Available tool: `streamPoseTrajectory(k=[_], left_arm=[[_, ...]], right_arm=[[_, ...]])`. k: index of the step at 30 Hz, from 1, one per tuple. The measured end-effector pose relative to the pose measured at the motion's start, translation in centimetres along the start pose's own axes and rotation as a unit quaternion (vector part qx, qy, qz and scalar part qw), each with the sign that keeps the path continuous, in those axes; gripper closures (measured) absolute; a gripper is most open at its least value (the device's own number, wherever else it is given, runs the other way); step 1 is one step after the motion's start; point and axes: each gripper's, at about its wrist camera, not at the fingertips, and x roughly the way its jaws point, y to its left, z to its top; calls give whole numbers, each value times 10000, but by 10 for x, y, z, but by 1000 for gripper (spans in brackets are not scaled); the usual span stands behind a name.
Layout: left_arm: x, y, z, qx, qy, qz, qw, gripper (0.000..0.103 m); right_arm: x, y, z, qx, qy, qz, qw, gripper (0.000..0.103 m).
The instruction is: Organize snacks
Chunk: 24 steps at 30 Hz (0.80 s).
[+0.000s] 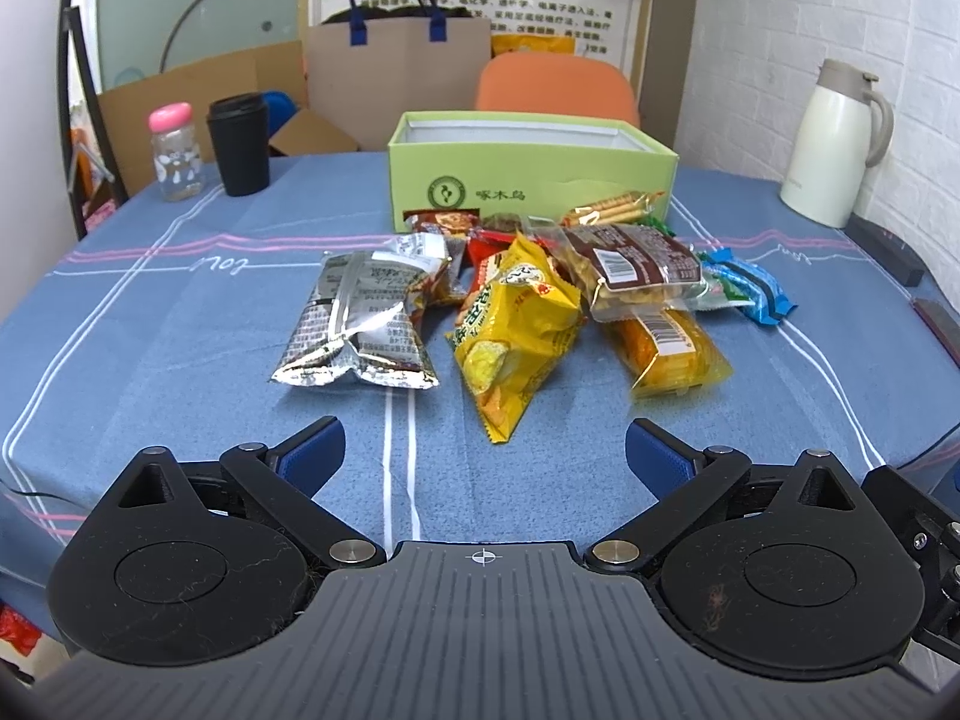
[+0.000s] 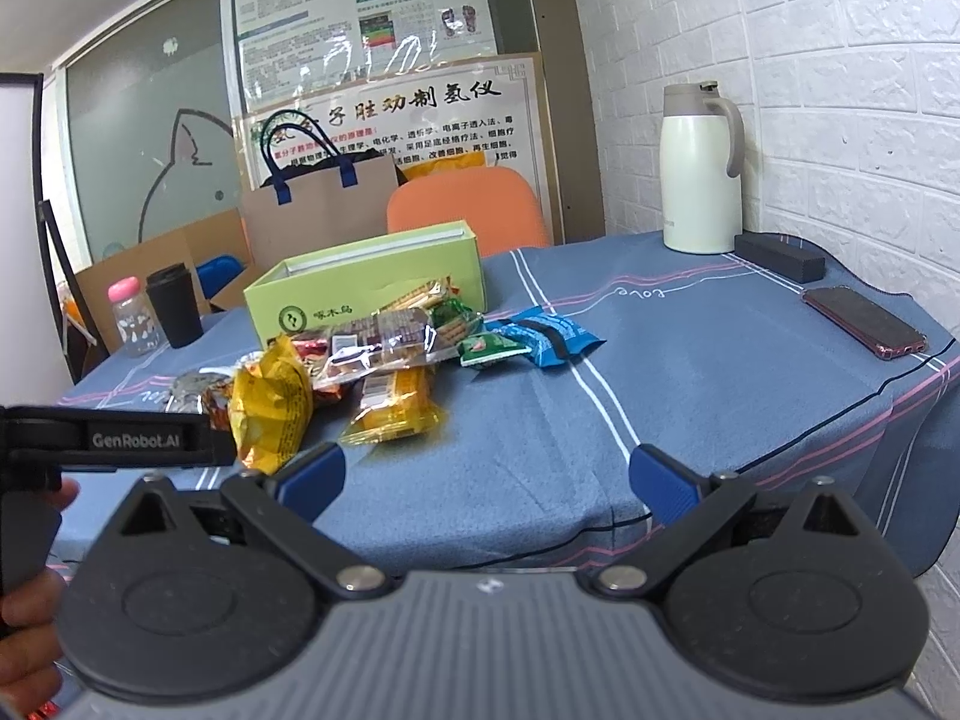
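A pile of snack packets lies on the blue tablecloth point(image 1: 180, 312) in front of an open light-green box point(image 1: 531, 165). Nearest me are a silver packet point(image 1: 360, 324), a yellow chip bag point(image 1: 516, 330) and an orange packet point(image 1: 672, 354); a brown-labelled clear packet point(image 1: 636, 267) and a blue packet point(image 1: 750, 285) lie behind. My left gripper point(image 1: 485, 450) is open and empty, just short of the yellow bag. My right gripper point(image 2: 485, 474) is open and empty near the table's front edge, right of the orange packet point(image 2: 396, 402) and the green box point(image 2: 372, 288).
A pink-capped bottle point(image 1: 174, 150) and black cup point(image 1: 239, 144) stand at the back left. A white thermos point(image 2: 702, 168), a black case point(image 2: 779, 257) and a phone point(image 2: 864, 321) sit on the right. An orange chair point(image 1: 555, 84) and paper bag point(image 1: 396, 72) are behind the table.
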Motion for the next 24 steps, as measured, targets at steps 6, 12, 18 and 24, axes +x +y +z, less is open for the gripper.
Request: streamPoseTrajectory(k=[6,12,18,24], left_arm=[[0,1,-1,-9,0,7,10000,13],[1,5,-2,-47,33,14,10000,13],[3,6,-2,-43,49,10,10000,13],[3,4,0,-32,49,-6,10000,12]], right_arm=[[0,4,-2,-97,-67,80,9999,3],[-4,11,-3,-258,-238,157,9993,3],[0,17,-6,-390,-146,196,9989,3],[3,17,-9,-424,-64,214,9988,3]])
